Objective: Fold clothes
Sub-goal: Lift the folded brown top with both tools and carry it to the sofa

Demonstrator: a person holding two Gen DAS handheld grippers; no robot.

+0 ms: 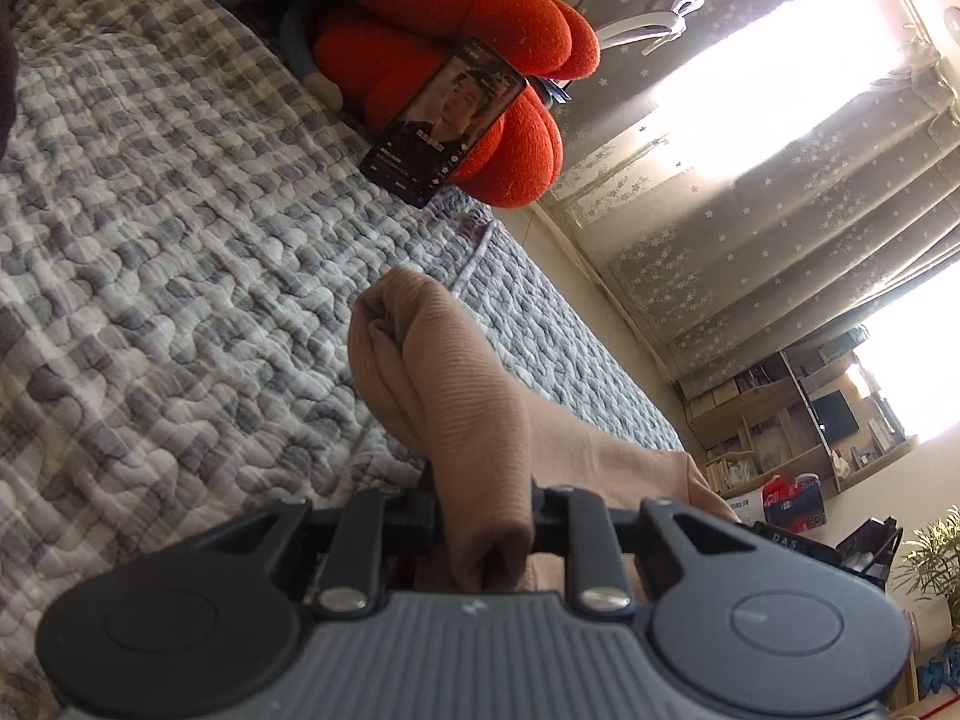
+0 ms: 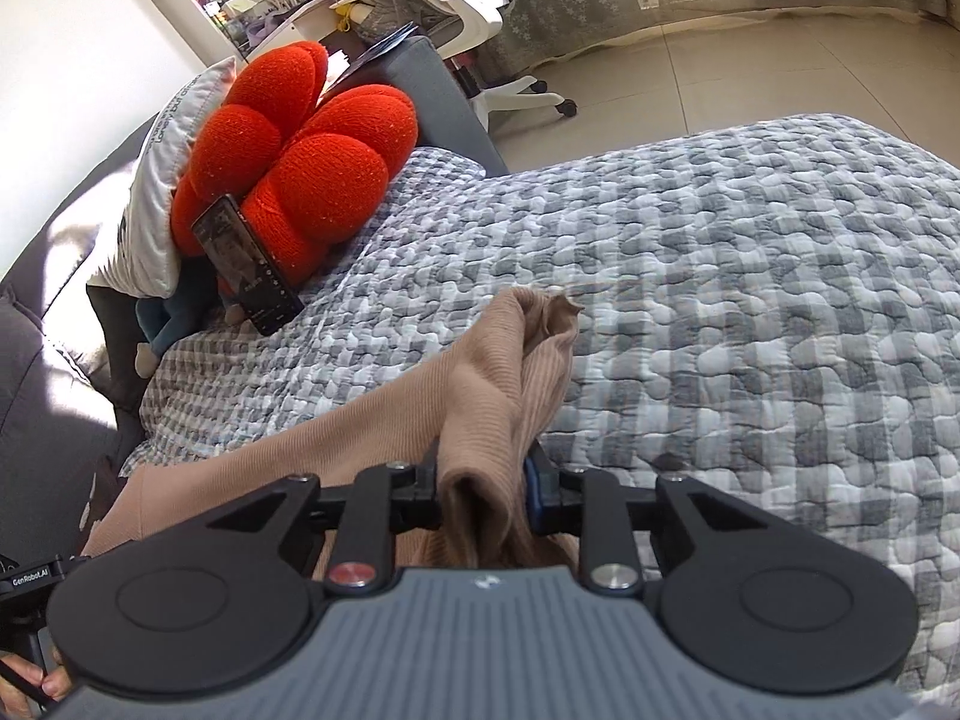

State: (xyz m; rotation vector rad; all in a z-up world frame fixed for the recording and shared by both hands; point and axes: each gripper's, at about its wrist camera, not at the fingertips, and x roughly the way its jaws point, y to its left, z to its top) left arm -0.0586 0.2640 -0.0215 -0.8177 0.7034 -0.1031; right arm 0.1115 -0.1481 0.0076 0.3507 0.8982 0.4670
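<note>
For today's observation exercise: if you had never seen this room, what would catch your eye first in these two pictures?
First the bright red knotted cushion at the far end of the grey checked quilt, with a phone propped against it. Then the tan ribbed garment, bunched and pinched in both the left claw and the right claw in the foreground.

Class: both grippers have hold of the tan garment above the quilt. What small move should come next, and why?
Probably draw the two grippers apart to pull the cloth flat. The left gripper and right gripper each pinch a bunched corner of the tan garment, which sags in folds over the quilt; it likely needs spreading before folding.
</note>
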